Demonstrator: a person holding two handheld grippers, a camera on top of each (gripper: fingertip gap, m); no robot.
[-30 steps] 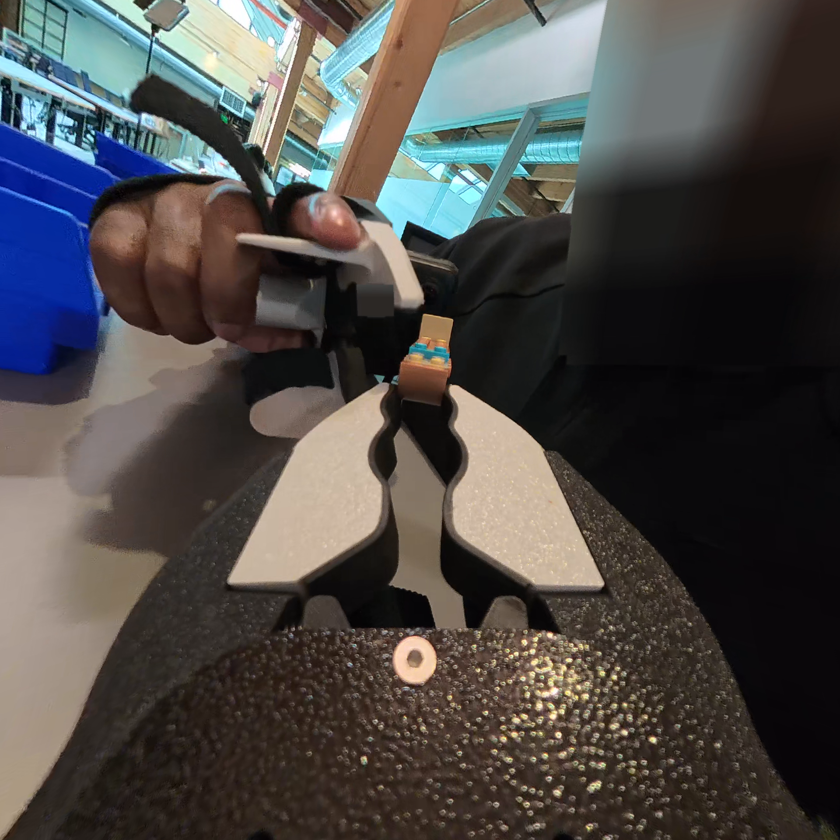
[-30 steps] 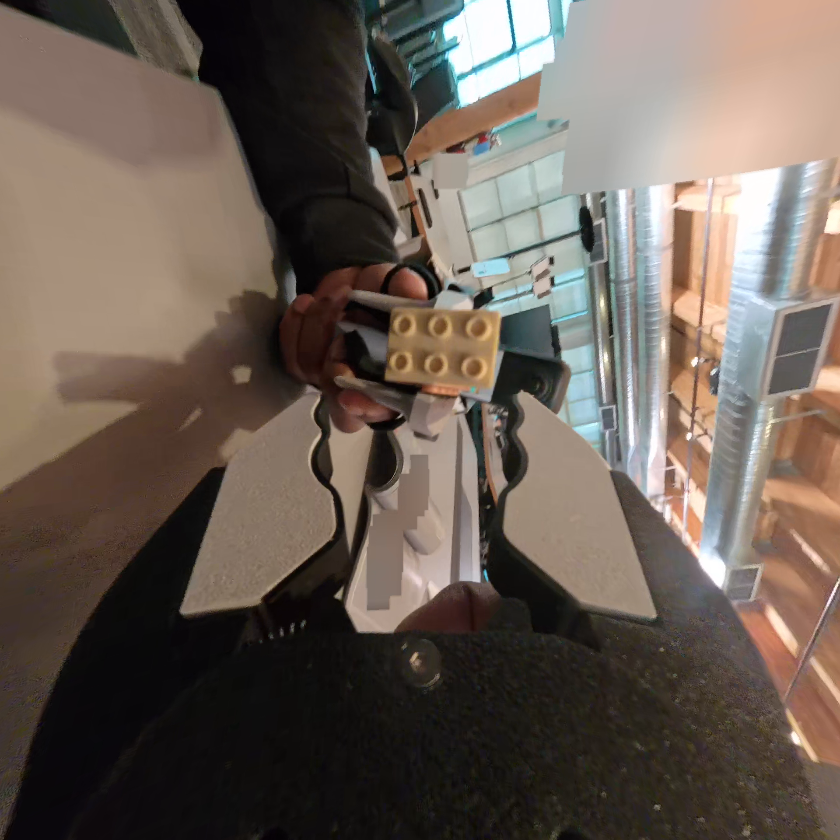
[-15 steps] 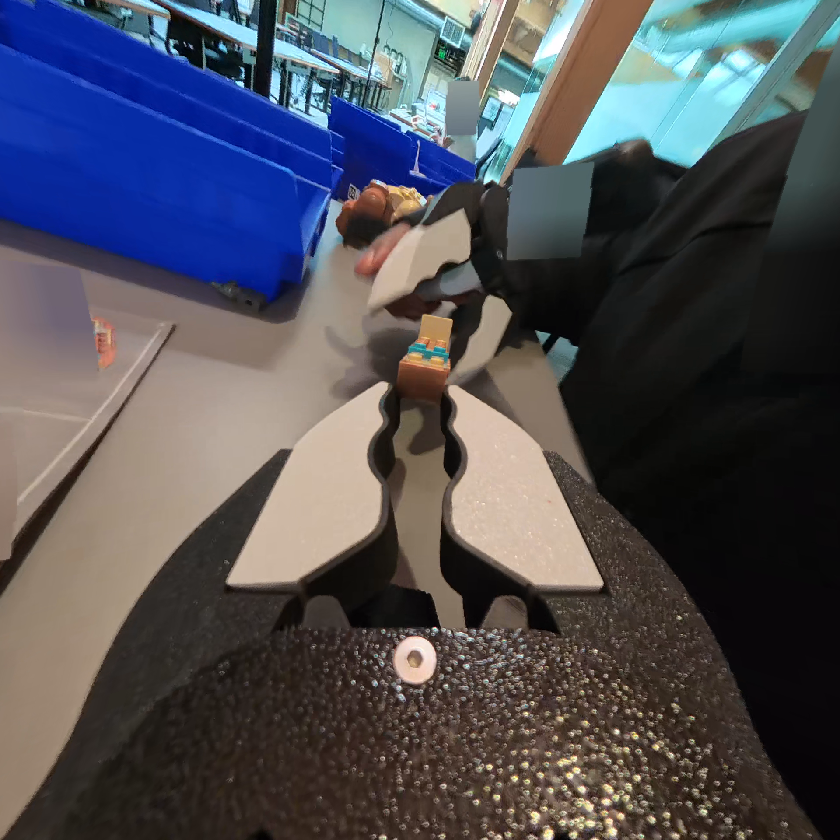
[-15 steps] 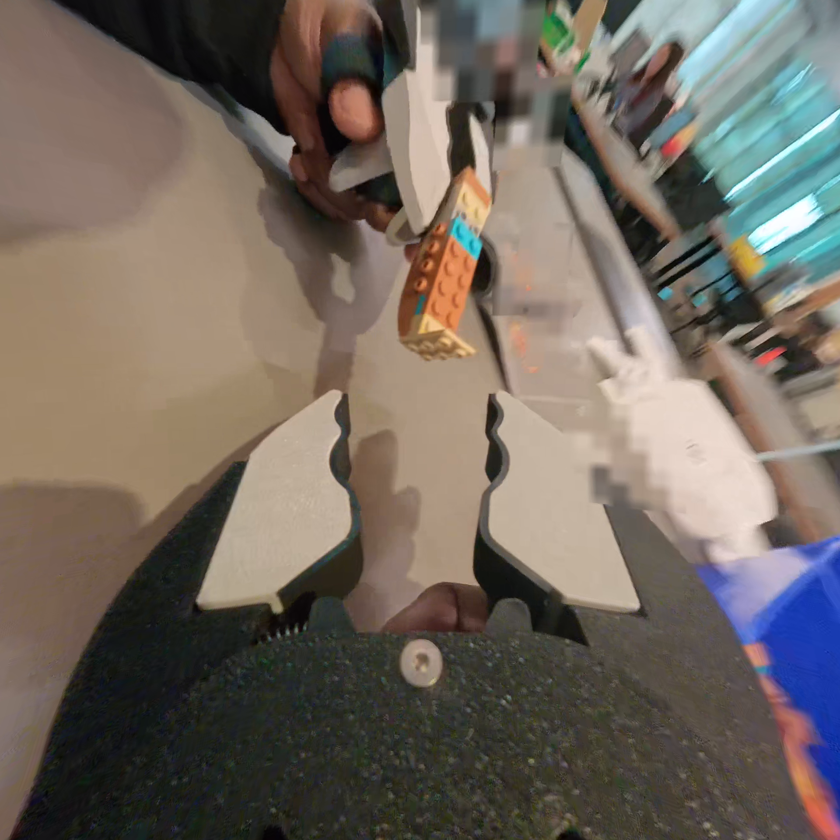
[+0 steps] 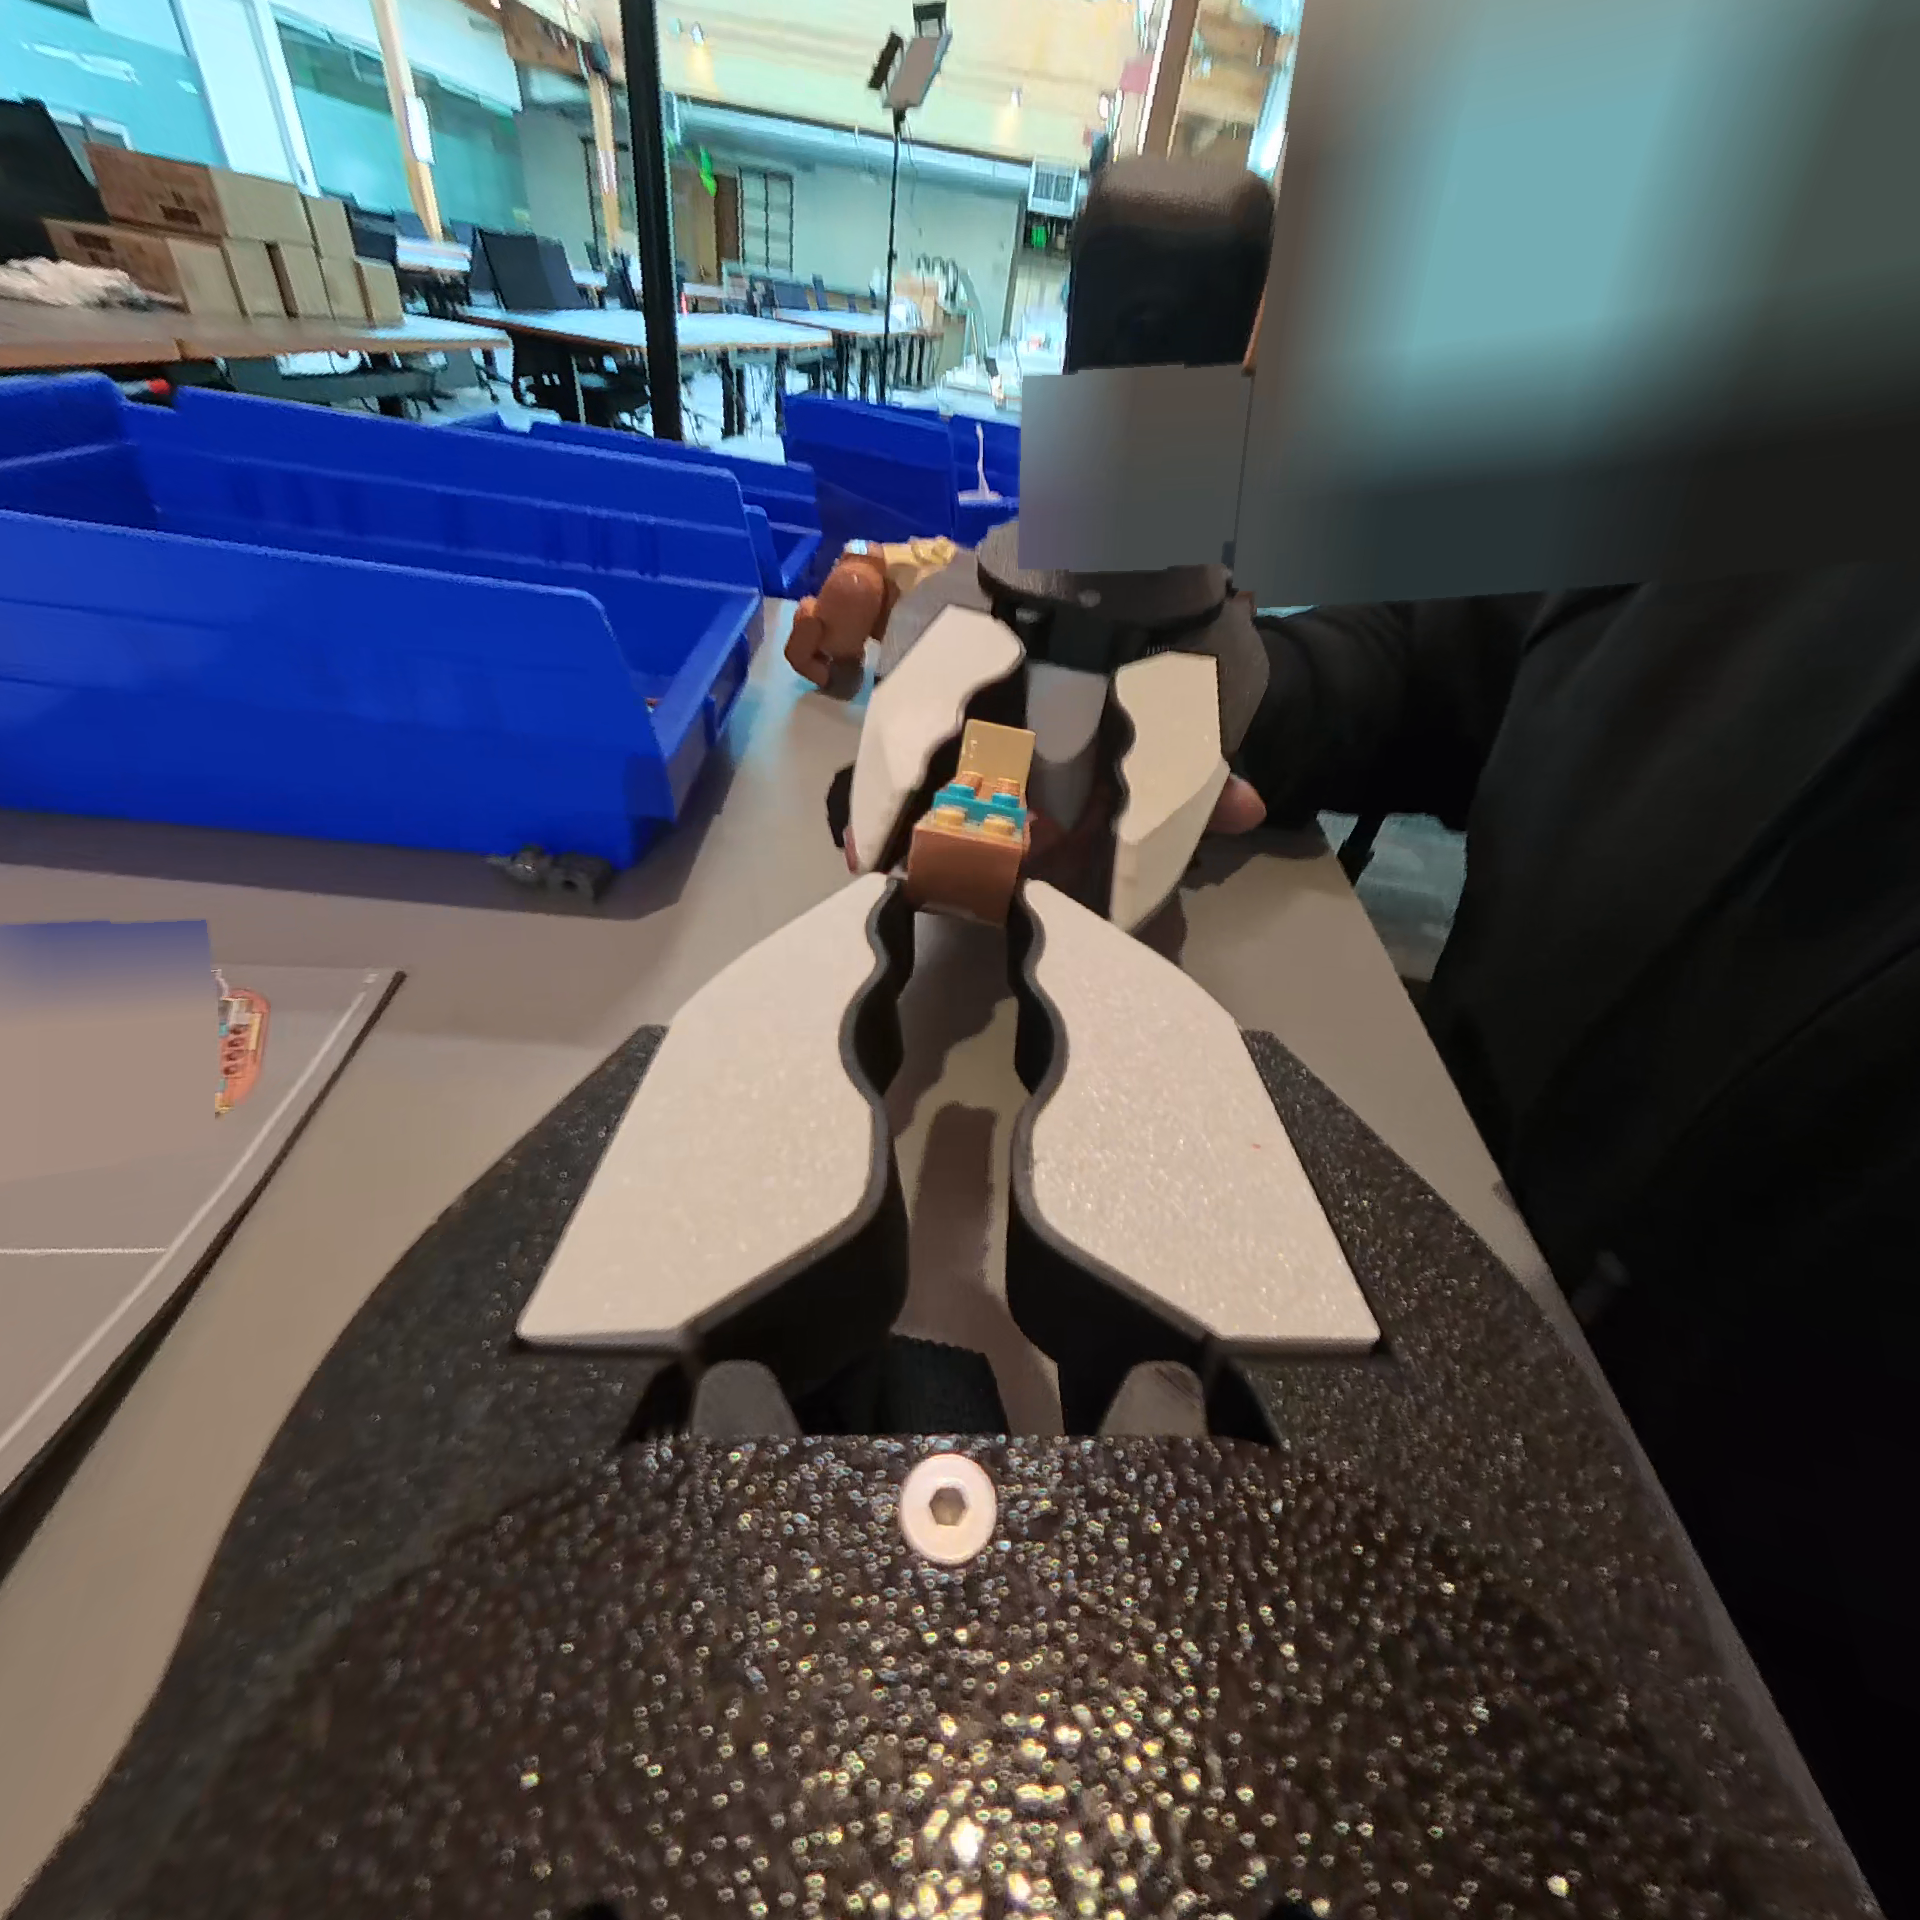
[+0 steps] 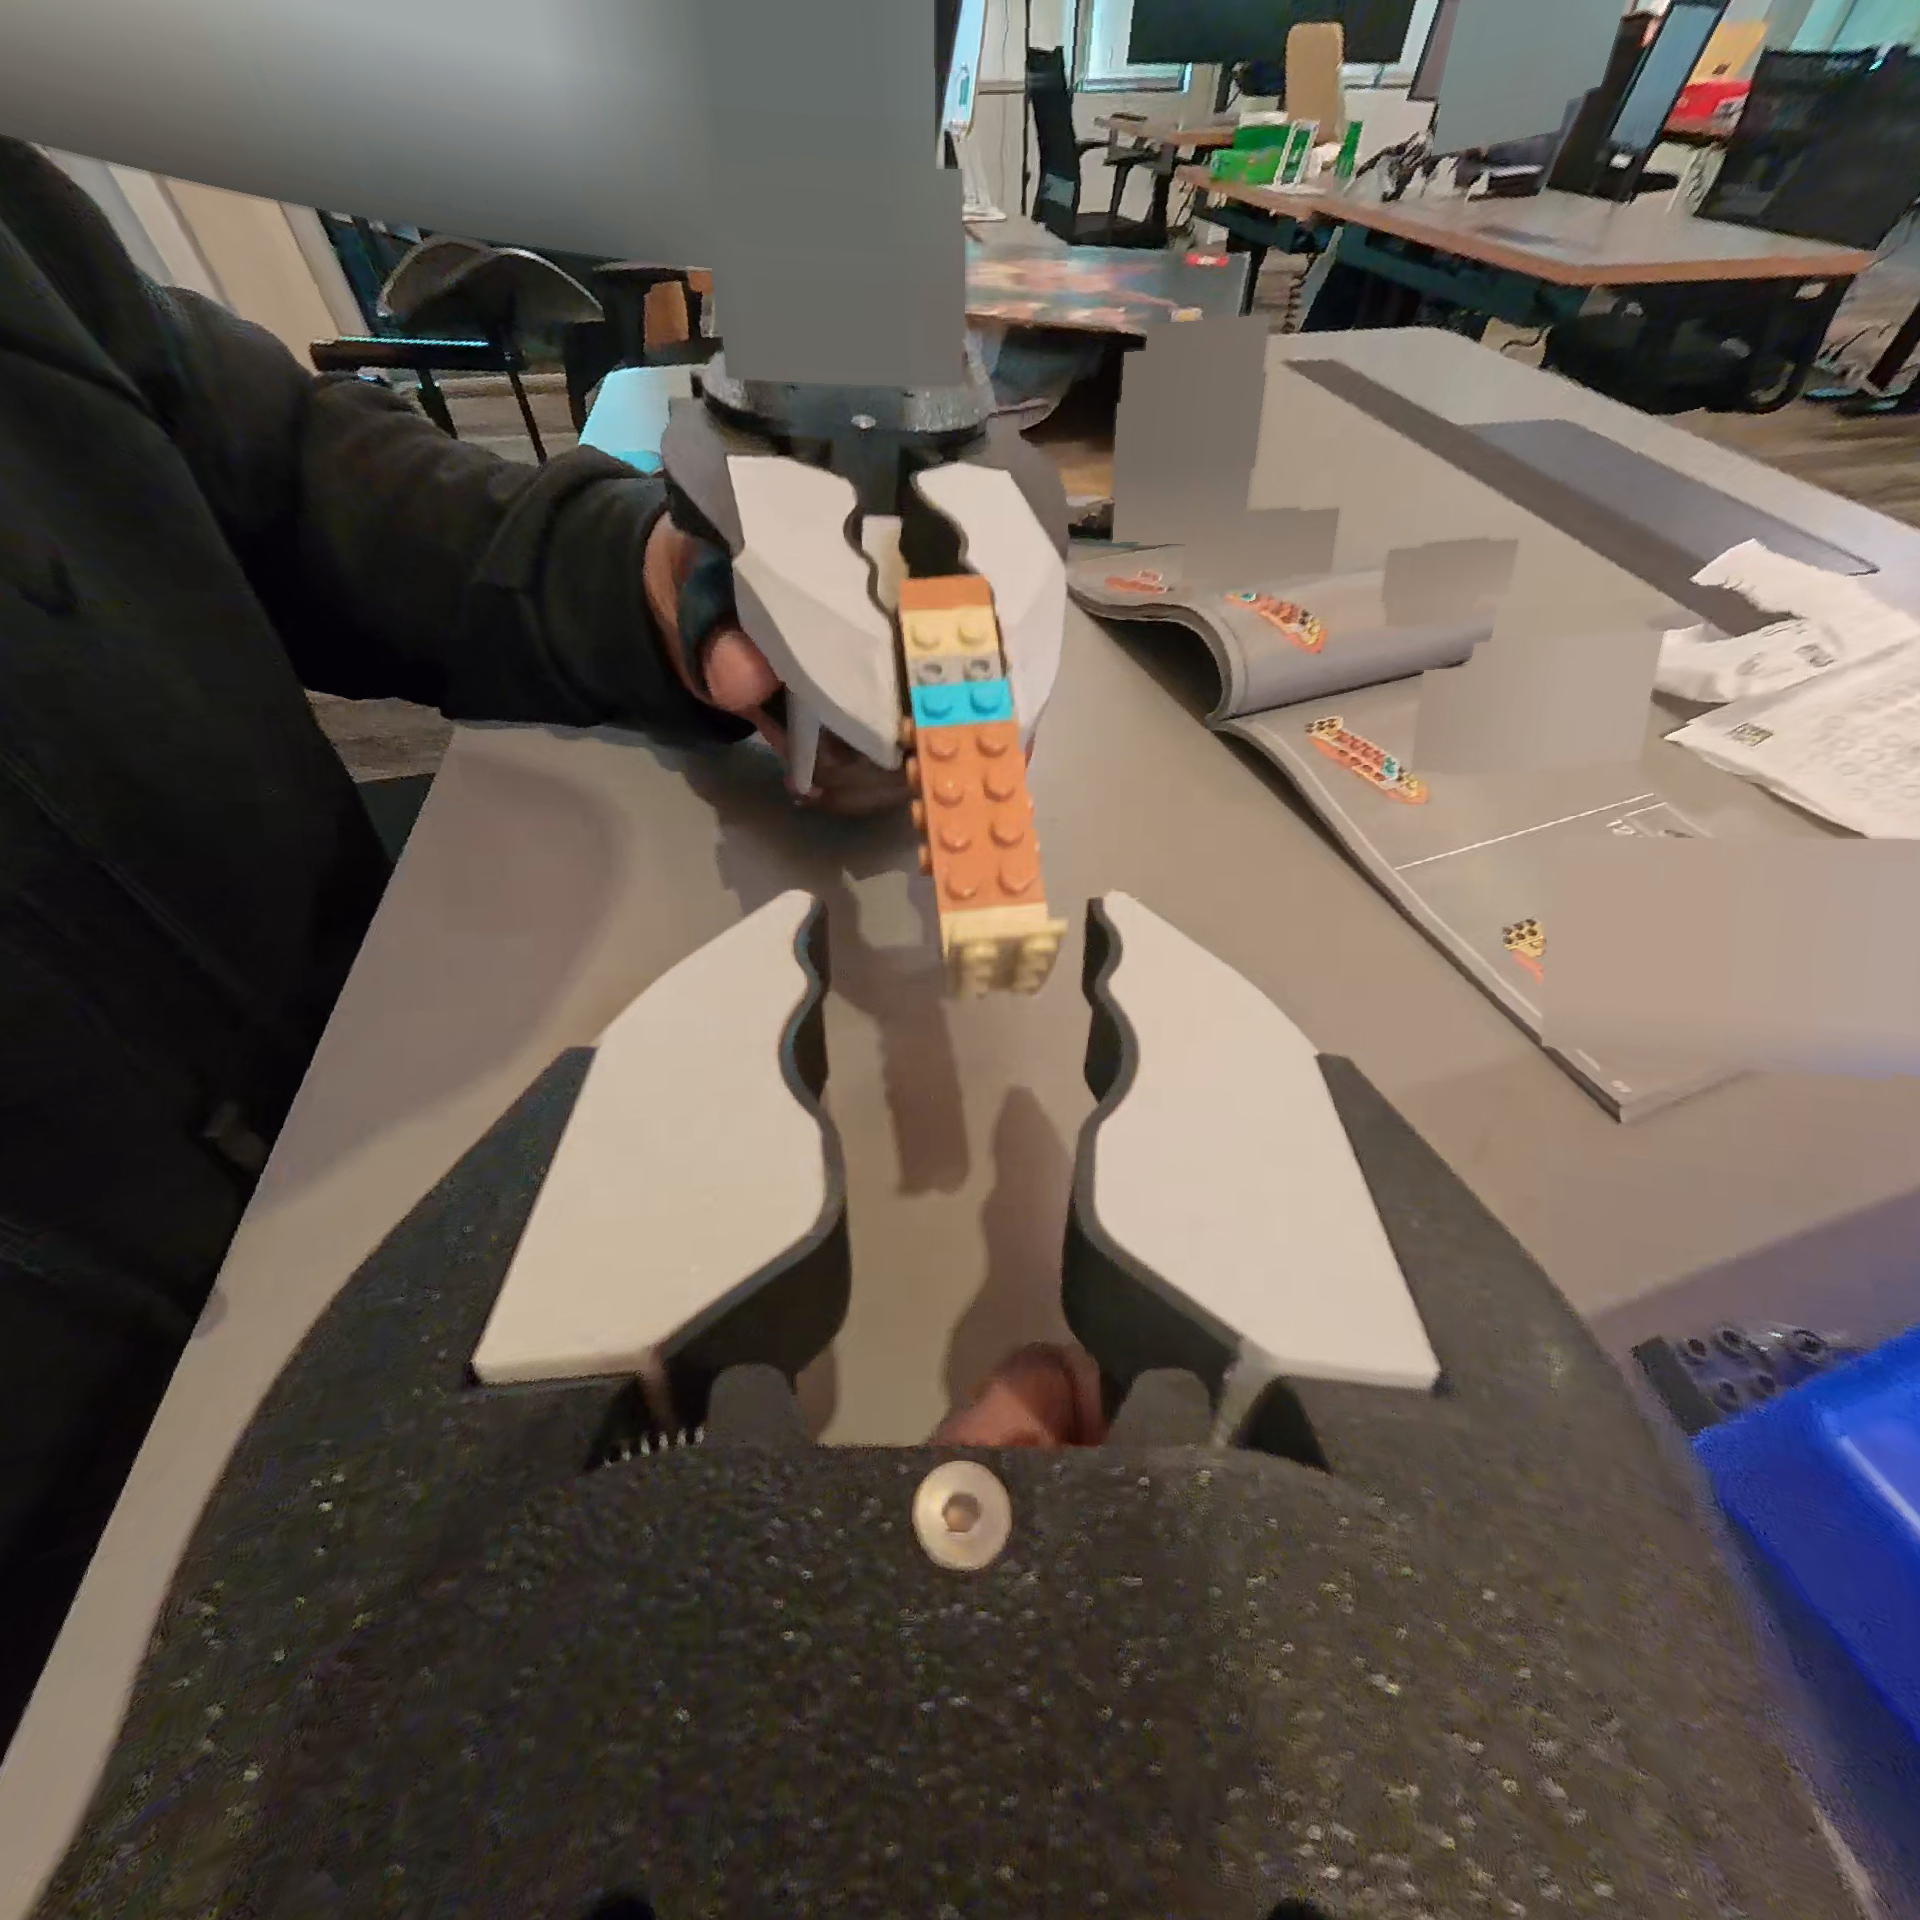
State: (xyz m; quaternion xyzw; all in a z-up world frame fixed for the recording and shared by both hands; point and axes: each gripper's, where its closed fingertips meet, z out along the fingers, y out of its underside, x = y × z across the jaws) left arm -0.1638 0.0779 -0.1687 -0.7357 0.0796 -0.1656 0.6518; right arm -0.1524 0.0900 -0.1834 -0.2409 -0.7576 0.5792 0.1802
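The left gripper [image 5: 954, 902] clamps one end of a brick stack [image 6: 975, 774], orange with a blue band and tan ends. Its far tan end sits between the right gripper's [image 6: 954, 940] wide jaws, untouched, above the table [image 6: 561, 883]. Right lies an open booklet [image 6: 1475, 748]; left, blue bins [image 5: 343, 686].

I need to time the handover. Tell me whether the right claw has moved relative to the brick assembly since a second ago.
Yes. The right claw now faces the orange, blue and tan toy-brick bar end-on, fingers flanking its tan tip without touching; earlier the bar was farther ahead.
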